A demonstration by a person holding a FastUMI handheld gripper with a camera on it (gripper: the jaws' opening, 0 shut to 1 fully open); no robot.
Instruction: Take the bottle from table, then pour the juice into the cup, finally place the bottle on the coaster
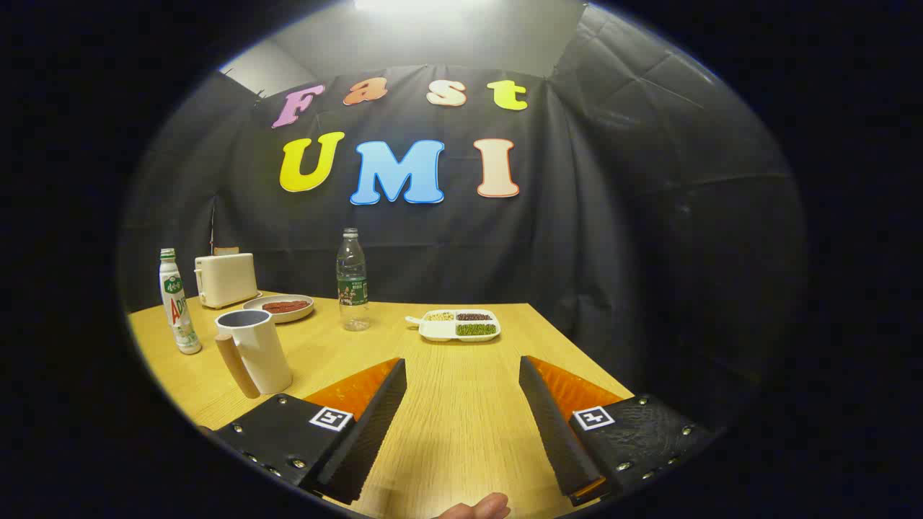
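Note:
A clear plastic bottle [352,281] with a green label stands upright on the wooden table [461,432], well beyond my left finger. A white bottle [178,303] with a green cap stands further left, near the table's edge. The white cup [258,349] with a wooden handle sits just ahead of and to the left of my left finger, between the two bottles and nearer to me. My gripper [462,364] is open, its fingers wide apart over bare table, nothing between them.
A white toaster [225,279] stands at the back left, with a shallow plate [285,306] of reddish food beside it. A white divided tray [461,324] of beans lies straight ahead beyond the fingers. A person's fingertip [477,508] shows below the fingers.

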